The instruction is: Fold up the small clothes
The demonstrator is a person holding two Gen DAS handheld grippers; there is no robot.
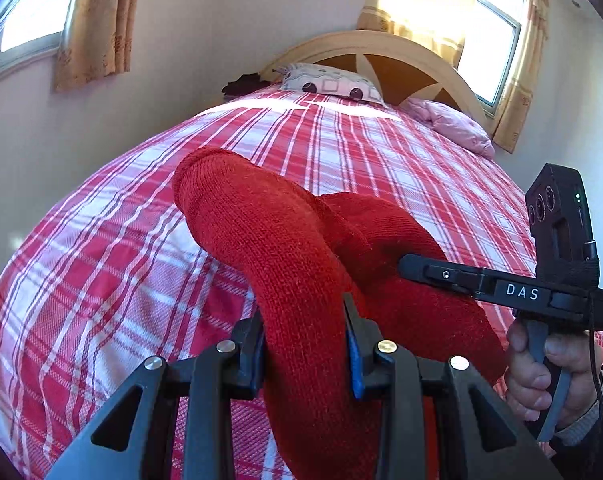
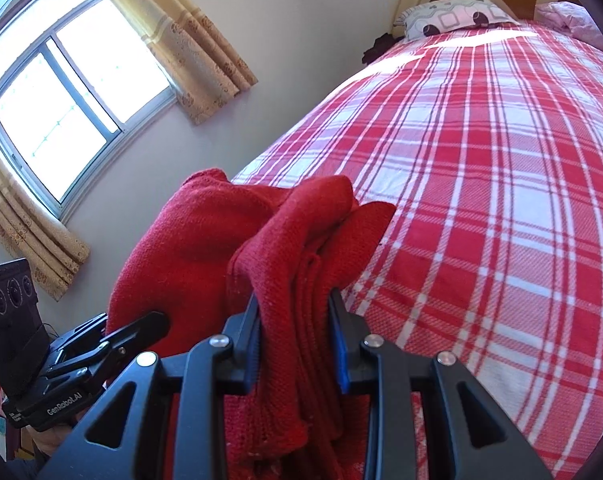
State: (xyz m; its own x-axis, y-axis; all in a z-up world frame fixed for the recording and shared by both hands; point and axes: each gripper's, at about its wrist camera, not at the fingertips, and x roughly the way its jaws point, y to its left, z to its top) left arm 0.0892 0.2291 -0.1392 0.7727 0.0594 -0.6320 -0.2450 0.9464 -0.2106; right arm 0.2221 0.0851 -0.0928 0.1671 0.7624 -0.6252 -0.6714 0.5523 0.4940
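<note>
My left gripper (image 1: 305,344) was closed on one part of the red garment (image 1: 261,232), my right gripper (image 2: 297,344) on another; it hung above the plaid bed (image 2: 481,160).

Coarse matt red knit garment (image 1: 285,248), woven plaid cloth bedspread (image 1: 101,248), matt black plastic claw (image 1: 305,344)

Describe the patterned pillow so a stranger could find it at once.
Start at the bed with its red and white plaid cover and look to its far end, under the arched headboard. The pillow lies there, pale with dark circles and grey squares; the pink bedding bunched beside it is plain.
</note>
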